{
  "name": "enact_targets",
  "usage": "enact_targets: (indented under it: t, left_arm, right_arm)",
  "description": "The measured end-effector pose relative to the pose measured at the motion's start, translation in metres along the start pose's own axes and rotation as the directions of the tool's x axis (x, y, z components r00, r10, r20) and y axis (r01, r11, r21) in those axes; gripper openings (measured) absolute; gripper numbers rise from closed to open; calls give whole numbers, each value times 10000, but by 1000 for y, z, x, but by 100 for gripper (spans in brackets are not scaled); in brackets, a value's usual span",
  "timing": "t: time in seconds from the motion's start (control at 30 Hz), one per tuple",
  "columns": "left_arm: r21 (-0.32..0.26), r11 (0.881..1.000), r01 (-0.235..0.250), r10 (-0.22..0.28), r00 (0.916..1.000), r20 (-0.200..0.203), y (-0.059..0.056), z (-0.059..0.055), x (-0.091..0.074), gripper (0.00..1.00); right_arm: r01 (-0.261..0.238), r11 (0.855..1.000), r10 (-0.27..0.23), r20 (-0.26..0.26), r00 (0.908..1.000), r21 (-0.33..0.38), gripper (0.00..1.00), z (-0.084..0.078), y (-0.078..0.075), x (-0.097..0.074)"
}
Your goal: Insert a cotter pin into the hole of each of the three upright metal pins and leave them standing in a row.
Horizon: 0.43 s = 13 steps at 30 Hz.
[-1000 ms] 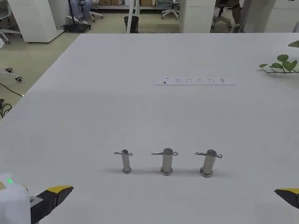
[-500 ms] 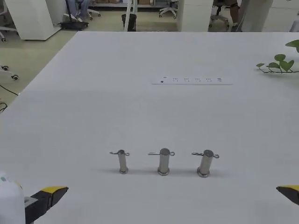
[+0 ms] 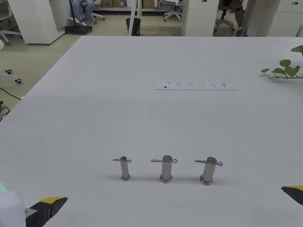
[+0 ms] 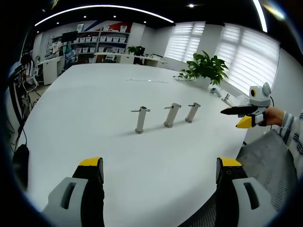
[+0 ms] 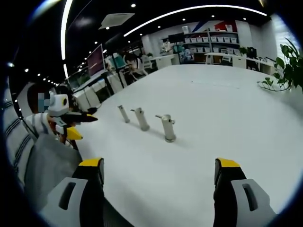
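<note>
All three metal pins are standing upright in a neat row near the front of the white table: the left pin, the middle pin and the right pin. They're evenly spaced and not touching. Each one is carrying a cotter pin poking sideways through the hole near its top, lying roughly level. On the middle and right ones the looped end is sticking out on the right side. On the left one it's too small for me to tell.

Both grippers are hanging at the near edge of the table, well apart from the row. The left gripper is peeking in at the bottom left corner of the head view, and the right gripper is just showing a yellow tip at the bottom right. In each gripper view the jaws are sitting spread wide with nothing between them, so both are fully open and carrying nothing.

Farther back on the table a white power strip is lying flat, and a leafy green plant is trailing in at the right edge.
</note>
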<state>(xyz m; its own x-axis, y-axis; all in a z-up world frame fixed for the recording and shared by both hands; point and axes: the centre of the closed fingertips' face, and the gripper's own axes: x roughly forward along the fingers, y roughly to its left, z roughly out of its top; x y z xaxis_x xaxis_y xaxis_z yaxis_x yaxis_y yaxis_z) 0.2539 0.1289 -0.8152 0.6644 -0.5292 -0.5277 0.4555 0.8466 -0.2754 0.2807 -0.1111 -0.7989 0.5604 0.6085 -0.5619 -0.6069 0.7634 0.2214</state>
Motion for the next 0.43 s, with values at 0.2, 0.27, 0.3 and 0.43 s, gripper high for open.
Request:
enact_targets:
  t: [0.2, 0.27, 0.3, 0.43]
  left_arm:
    - [-67, 10000, 20, -20, 10000, 32, -3, 2, -1, 99]
    - [-83, 10000, 34, -34, 10000, 64, -4, 4, -1, 99]
    - [-87, 10000, 44, -43, 10000, 78, -4, 4, -1, 99]
    - [-12, 10000, 49, -49, 10000, 62, -4, 6, -2, 99]
  right_arm:
    - [-86, 9998, 84, -160, 9998, -171, 98, 0, 1, 1]
    - [-97, 9997, 93, -189, 9998, -211, 98, 1, 1, 1]
    - [-104, 9997, 100, -168, 9998, -212, 98, 1, 1, 1]
    - [-154, 9997, 152, 155, 9998, 165, 97, 7, -1, -1]
